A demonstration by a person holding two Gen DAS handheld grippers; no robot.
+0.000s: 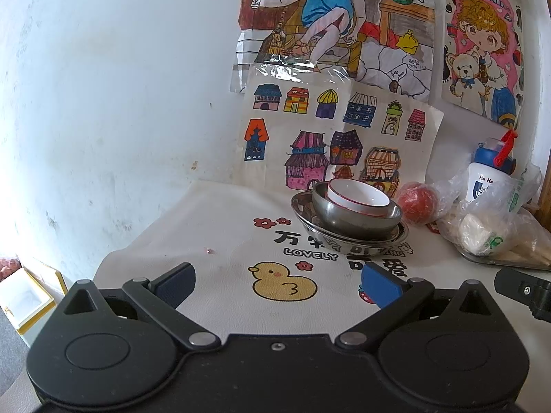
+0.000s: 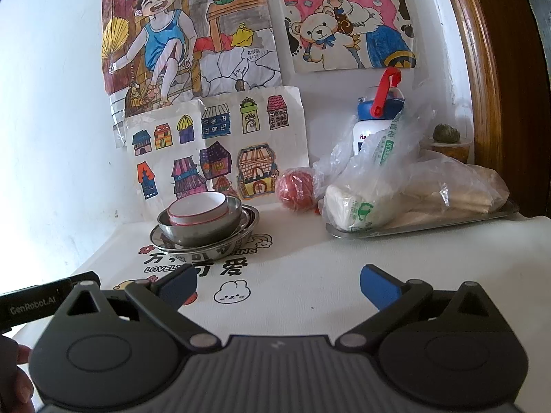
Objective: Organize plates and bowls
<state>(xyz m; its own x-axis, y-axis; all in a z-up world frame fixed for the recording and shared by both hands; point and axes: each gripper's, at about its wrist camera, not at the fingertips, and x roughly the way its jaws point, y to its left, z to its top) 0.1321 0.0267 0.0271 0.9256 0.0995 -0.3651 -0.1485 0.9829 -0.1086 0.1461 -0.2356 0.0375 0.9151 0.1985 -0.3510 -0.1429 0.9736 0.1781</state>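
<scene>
The nested stack of dishes (image 1: pixel 349 218) stood ahead of both tools, near the back wall: a white red-rimmed ceramic bowl (image 1: pixel 358 197) sat inside a steel bowl (image 1: pixel 354 218), which sat in a shallow steel plate (image 1: pixel 344 241). From the left tool (image 1: pixel 278 285) the stack lay ahead and slightly right; from the right tool (image 2: pixel 278 285) it lay ahead and to the left. Both tools were spread wide and held nothing, well apart from the stack.

By the look of it the dishes were already nested largest to smallest, so the step in hand was probably a final check or withdrawal. If any correction was wanted, the ceramic bowl sat tilted toward one side of the steel bowl; it should be gripped by the rim wall with one pad inside and one outside, lifted straight up, and set down centred. Steel on steel is likely to slide, so the plate should be steadied with the other tool.

The surface (image 2: pixel 310 268) carried a pale printed cover with a duck (image 1: pixel 284 282), a rabbit (image 2: pixel 232 292) and lettering. Right of the stack lay a red ball-like object (image 2: pixel 294 187), then a steel tray (image 2: pixel 430 222) holding plastic bags (image 2: pixel 396 179) and a white bottle with a blue cap (image 2: pixel 375 120). Coloured drawings (image 2: pixel 213 144) were taped to the white wall behind. A wooden frame (image 2: pixel 482 69) edged the far right.
</scene>
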